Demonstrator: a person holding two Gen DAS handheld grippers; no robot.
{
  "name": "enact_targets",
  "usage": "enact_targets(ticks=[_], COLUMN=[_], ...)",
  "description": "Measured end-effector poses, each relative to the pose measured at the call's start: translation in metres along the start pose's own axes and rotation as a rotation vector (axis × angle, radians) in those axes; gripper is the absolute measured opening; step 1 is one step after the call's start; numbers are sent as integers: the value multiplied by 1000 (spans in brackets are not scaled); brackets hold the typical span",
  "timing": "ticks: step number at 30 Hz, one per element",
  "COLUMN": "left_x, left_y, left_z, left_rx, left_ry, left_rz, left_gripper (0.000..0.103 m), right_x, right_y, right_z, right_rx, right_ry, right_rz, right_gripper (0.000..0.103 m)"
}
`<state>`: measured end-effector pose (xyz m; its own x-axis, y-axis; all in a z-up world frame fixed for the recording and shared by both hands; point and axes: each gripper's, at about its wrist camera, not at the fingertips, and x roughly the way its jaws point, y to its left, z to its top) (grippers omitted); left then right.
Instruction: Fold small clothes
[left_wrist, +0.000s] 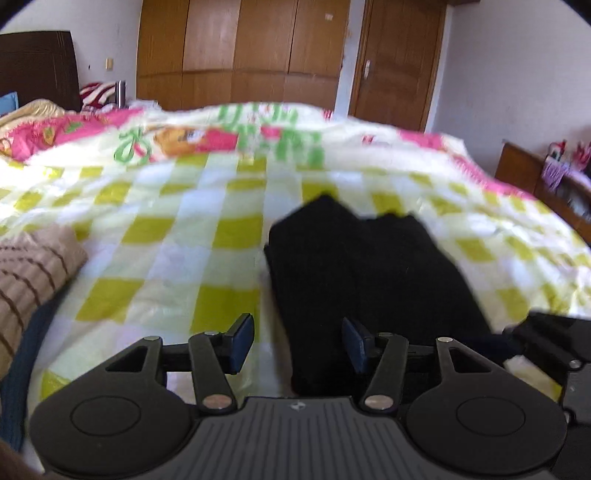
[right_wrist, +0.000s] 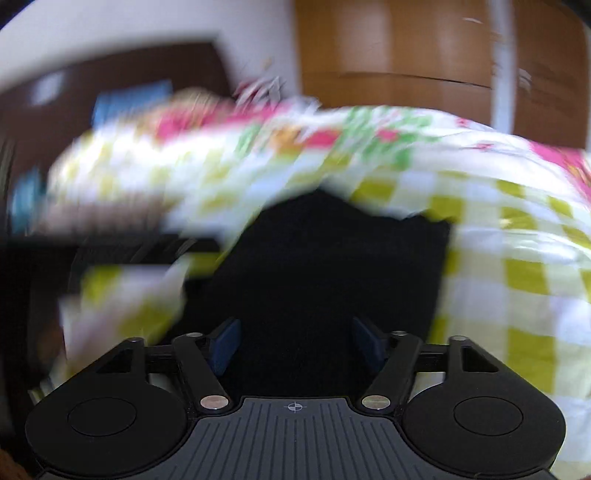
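- Black fabric, a small folded garment (left_wrist: 354, 266), is lying flat on the bed's checked bedspread (left_wrist: 177, 236), its long axis running from the near edge away toward the wooden wardrobe (left_wrist: 240, 48) at the far wall.
- Its far end is showing an uneven, notched outline with two short peaks; the sides are running roughly straight.
- Its surface is reading as one dark mass, so I cannot tell seams, layers or what kind of garment it is.
- Its near end is passing out of sight behind both devices.
- Left hand-held gripper (left_wrist: 298, 341) is hovering over the garment's left edge with its blue pads apart, nothing pinched between them; one pad is over bedspread, the other over black cloth.
- Right hand-held gripper (right_wrist: 294, 345) is standing with its jaws wide over the middle of the garment (right_wrist: 325, 266), the cloth lying beneath the gap; no pad is visibly pressing on it.
- Right wrist view is heavily smeared, especially on its left side, where shapes are hard to make out.
- Beige striped knitwear (left_wrist: 33, 269) is lying at the bed's left, cut off by the picture's edge.
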<state>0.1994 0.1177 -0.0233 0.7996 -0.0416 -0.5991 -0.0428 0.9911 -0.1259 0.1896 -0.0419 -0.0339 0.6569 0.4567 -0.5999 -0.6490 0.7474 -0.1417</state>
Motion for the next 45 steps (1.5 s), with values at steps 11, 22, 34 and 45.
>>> enact_targets(ticks=[11, 22, 34, 45], left_x=[-53, -85, -112, -120], left_y=[-8, -52, -72, -77], left_z=[-13, -54, -67, -72], left_rx=[-48, -20, 26, 40], left_ry=[-19, 116, 104, 84], left_rz=[-75, -58, 14, 57], left_gripper=[66, 67, 84, 91], right_x=[-71, -102, -120, -126], right_y=[-27, -28, -17, -14], right_z=[2, -41, -59, -64], right_rx=[209, 419, 481, 484], right_ry=[-13, 62, 74, 62], right_rz=[-38, -92, -99, -127], right_gripper=[71, 71, 72, 72])
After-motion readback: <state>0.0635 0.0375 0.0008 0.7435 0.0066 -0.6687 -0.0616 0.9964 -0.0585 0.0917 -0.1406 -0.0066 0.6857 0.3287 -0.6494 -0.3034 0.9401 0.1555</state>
